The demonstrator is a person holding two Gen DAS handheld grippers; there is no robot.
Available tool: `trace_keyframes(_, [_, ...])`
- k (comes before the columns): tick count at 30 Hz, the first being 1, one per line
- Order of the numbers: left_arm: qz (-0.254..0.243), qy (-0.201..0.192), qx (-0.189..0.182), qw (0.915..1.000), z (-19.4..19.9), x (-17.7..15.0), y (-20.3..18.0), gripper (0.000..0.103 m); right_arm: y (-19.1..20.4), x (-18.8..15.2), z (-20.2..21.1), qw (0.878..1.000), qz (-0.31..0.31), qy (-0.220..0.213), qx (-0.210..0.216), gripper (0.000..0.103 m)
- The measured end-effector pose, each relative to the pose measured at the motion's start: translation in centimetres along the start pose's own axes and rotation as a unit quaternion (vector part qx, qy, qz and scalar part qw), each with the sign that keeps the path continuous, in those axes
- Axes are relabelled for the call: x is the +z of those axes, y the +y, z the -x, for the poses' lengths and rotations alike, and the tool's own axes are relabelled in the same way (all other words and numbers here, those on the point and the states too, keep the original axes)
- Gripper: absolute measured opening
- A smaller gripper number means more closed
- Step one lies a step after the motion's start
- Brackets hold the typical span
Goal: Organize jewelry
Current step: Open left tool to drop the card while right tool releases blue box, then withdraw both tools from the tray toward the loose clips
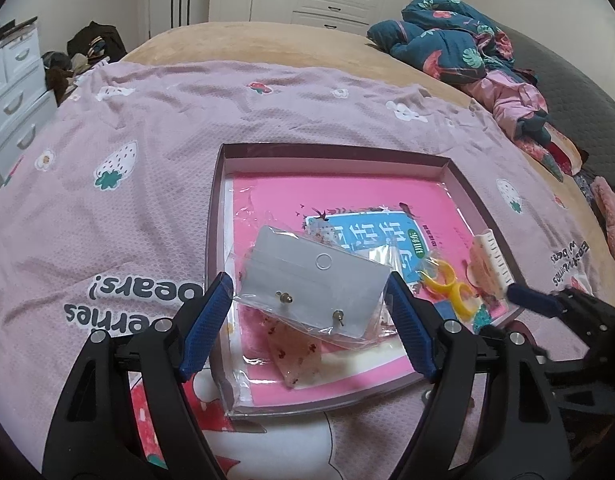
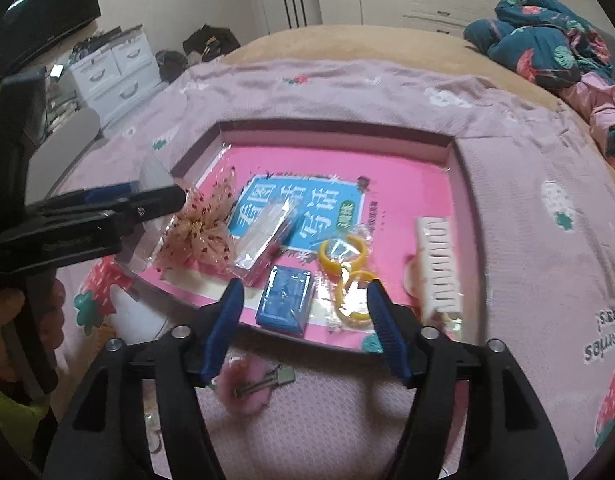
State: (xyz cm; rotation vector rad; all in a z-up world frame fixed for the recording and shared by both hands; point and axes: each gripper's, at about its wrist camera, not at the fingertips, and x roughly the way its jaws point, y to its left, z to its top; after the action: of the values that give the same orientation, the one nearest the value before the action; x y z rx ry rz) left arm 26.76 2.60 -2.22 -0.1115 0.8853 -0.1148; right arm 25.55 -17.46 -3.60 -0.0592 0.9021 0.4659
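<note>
A shallow box (image 1: 455, 168) (image 2: 455, 148) with a pink book inside lies on the bed. My left gripper (image 1: 309, 312) is open around a clear bag holding a grey earring card (image 1: 311, 284) with two studs, above the box's near left part. The left gripper also shows in the right wrist view (image 2: 163, 200), beside a bagged floral bow (image 2: 199, 236). My right gripper (image 2: 303, 312) is open and empty over the box's near edge, above a blue packet (image 2: 285, 300) and yellow rings (image 2: 349, 276) (image 1: 447, 280). A white comb (image 2: 439, 264) (image 1: 493, 260) lies at the box's right.
A pink fluffy hair clip (image 2: 253, 386) lies on the lilac strawberry blanket (image 1: 127, 200) just outside the box. Bundled clothes (image 1: 459, 40) sit at the far right of the bed. White drawers (image 2: 115, 72) stand at the left.
</note>
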Motion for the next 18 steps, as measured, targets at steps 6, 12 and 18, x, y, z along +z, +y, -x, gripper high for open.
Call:
trace_keyframes(6, [0.002,-0.011,0.0,0.9999,1.5,0.2,-0.5,0.08,-1.3,-0.4,4.1,0.999,-0.03,-0.042,-0.012,0.082])
trace_keyframes(12, [-0.003,-0.028,-0.001,0.9996,3.8,0.4,-1.4,0.084,-1.8,-0.5,7.1,0.997,-0.036,-0.071,-0.019,0.083])
trace_keyframes(18, [-0.002,-0.052,-0.002,0.9986,6.8,0.5,-1.8,0.086,-2.2,-0.7,10.3,0.993,-0.045,-0.103,-0.023,0.086])
